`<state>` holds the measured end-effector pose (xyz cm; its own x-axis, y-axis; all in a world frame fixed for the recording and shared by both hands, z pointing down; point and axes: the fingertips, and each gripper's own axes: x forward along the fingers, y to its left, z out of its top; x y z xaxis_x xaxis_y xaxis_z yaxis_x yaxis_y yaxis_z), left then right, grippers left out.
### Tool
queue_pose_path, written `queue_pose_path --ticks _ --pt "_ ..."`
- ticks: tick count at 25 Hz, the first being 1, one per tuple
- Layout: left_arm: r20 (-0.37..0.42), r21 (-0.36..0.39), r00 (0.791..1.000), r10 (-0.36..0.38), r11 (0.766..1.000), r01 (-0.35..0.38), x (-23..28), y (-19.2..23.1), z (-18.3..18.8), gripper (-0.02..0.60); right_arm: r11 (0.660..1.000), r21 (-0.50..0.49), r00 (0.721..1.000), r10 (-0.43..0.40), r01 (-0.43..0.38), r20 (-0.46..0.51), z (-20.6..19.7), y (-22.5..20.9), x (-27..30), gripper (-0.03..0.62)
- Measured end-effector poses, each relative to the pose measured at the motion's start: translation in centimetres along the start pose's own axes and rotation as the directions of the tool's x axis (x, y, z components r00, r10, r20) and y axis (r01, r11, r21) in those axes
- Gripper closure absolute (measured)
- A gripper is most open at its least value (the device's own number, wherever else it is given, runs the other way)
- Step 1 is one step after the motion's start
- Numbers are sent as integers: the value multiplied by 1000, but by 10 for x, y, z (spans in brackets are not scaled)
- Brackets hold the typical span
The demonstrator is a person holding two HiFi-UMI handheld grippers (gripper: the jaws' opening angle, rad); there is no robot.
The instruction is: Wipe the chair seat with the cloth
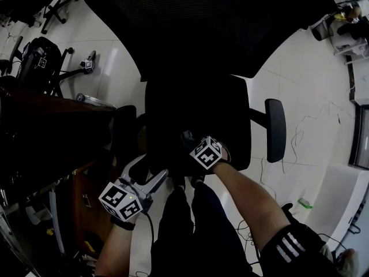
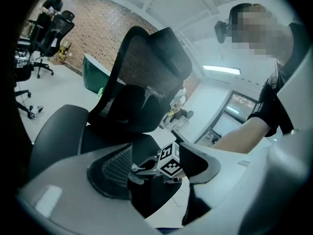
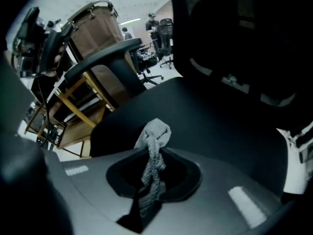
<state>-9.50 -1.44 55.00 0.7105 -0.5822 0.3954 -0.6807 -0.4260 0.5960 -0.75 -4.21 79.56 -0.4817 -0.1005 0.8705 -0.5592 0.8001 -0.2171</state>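
A black office chair stands below me in the head view, its seat (image 1: 199, 111) under the tall mesh backrest (image 1: 202, 22). My right gripper (image 1: 187, 140) is at the seat's front edge, shut on a grey knitted cloth (image 3: 154, 141). The cloth bunches out past the jaws of the right gripper (image 3: 151, 177) just above the seat (image 3: 215, 126). My left gripper (image 1: 149, 169) hangs open by the chair's front left corner with nothing in it. In the left gripper view the left gripper (image 2: 154, 169) faces the backrest (image 2: 146, 67) and the right gripper's marker cube (image 2: 169, 161).
A dark wooden desk (image 1: 52, 105) with a shelf frame stands close on the left. The chair's armrests (image 1: 275, 128) stick out on both sides. Cables (image 1: 294, 140) trail over the white floor at right. Other office chairs (image 1: 40, 56) stand at far left.
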Motion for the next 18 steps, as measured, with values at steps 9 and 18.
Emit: queue_pose_path --ticks 9,18 --pt "8 -16 999 39 999 -38 -25 13 -13 258 968 -175 984 180 -179 -12 66 125 68 545" --pt "-16 -23 1000 3 1000 -3 -15 3 -20 258 971 -168 985 167 -173 -47 11 114 63 545"
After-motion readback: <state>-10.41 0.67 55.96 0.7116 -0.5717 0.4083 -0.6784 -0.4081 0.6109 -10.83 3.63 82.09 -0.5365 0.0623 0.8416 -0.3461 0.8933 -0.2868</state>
